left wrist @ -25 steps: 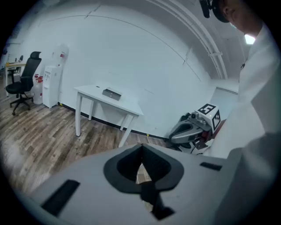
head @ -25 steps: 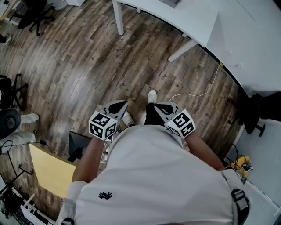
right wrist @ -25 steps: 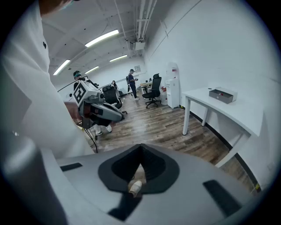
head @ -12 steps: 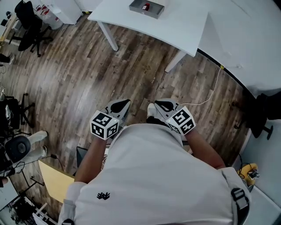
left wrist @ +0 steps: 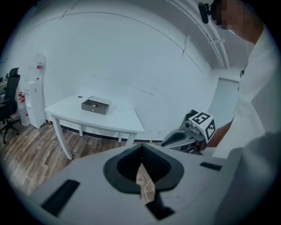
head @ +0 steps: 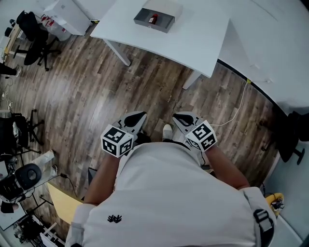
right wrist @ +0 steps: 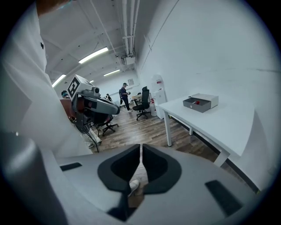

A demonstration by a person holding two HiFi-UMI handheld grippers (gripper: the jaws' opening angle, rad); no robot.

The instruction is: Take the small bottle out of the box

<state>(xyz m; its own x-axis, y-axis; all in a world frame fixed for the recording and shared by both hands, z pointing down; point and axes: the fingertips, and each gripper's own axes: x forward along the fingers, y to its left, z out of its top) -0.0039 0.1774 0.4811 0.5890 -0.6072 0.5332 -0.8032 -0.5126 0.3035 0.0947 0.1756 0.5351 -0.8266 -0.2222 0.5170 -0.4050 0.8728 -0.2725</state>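
A grey open box (head: 154, 18) stands on a white table (head: 193, 34) at the top of the head view. A small red-capped bottle (head: 153, 19) shows inside it. My left gripper (head: 139, 116) and right gripper (head: 178, 116) are held side by side close to the person's body, over the wooden floor and well short of the table. Both have their jaws shut with nothing between them. The left gripper view shows the box (left wrist: 95, 105) far off on the table, and the right gripper view shows the box (right wrist: 200, 103) with the red bottle (right wrist: 197, 102) in it.
Wooden floor lies between me and the table. Black office chairs (head: 34, 24) and a white cabinet (head: 65, 12) stand at the left, and a white cable (head: 236, 103) trails on the floor at the right. A yellow board (head: 65, 205) lies at the lower left. People stand far off (right wrist: 125, 94).
The head view has advanced toward the table: the table and the grey box have come into view and moved down the frame. Both grippers stay shut near the body.
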